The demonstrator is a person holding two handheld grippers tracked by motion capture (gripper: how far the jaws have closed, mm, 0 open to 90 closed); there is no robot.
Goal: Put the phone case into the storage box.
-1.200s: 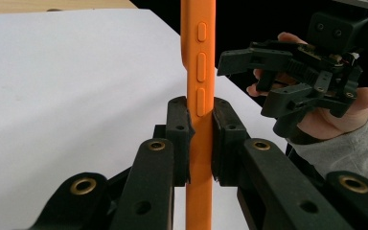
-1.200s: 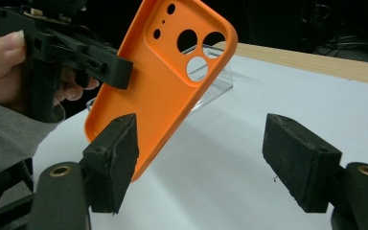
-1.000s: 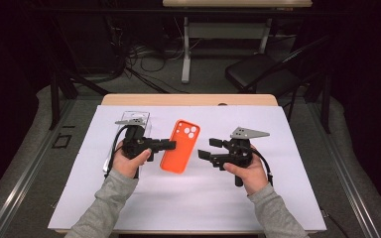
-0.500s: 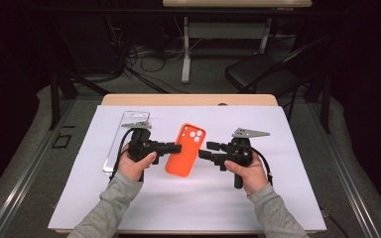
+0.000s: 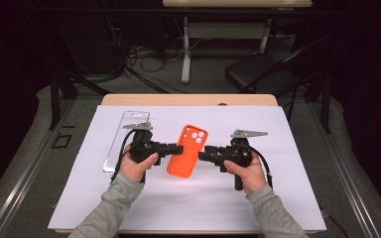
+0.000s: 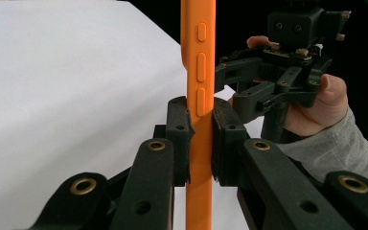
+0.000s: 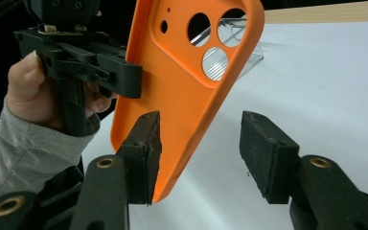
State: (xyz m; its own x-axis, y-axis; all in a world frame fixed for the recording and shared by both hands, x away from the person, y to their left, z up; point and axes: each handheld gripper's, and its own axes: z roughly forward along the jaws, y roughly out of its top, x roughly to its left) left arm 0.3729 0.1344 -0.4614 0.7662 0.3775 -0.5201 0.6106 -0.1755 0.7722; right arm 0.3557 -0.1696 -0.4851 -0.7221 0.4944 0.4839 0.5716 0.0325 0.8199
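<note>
While lifted off the white table sheet (image 5: 278, 198), orange phone case (image 5: 187, 150) pinched tight by left gripper (image 6: 201, 139) at its 9 o'clock edge. Right gripper (image 7: 199, 158) wide open at 3 o'clock, holding nothing. Clear box (image 5: 124, 139) lying at 9 o'clock.

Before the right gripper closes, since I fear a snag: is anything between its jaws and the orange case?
Nothing visible. The right gripper is open around the orange case, whose edge sits between its jaws; the left gripper grips the opposite edge.
</note>
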